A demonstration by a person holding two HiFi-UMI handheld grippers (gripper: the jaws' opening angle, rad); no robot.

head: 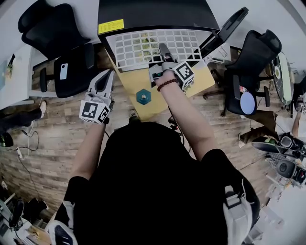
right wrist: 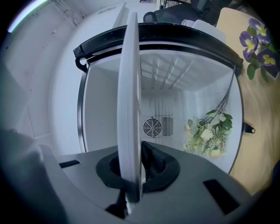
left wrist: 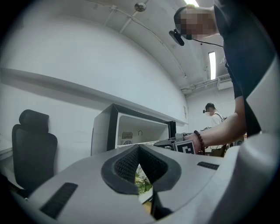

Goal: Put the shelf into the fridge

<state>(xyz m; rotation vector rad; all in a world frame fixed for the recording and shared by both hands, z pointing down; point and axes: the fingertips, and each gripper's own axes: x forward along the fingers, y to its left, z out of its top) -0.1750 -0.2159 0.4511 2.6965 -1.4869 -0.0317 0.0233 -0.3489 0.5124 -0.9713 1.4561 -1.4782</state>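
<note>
A white grid shelf (head: 153,47) lies flat in front of the small black fridge (head: 158,12), whose door (head: 224,31) stands open to the right. My right gripper (head: 162,53) is shut on the shelf's near edge. In the right gripper view the shelf (right wrist: 130,100) runs edge-on from the jaws into the fridge's white inside (right wrist: 175,83), where a bunch of flowers (right wrist: 208,133) lies. My left gripper (head: 106,80) hangs to the left of the table, clear of the shelf, its jaws touching at the tips with nothing between them (left wrist: 139,148).
The fridge stands on a small wooden table (head: 158,88) with a blue hexagonal object (head: 143,96) on it. Black office chairs stand at left (head: 62,43) and right (head: 253,62). Another person (left wrist: 213,114) stands far off. Purple flowers (right wrist: 258,39) lie on the table.
</note>
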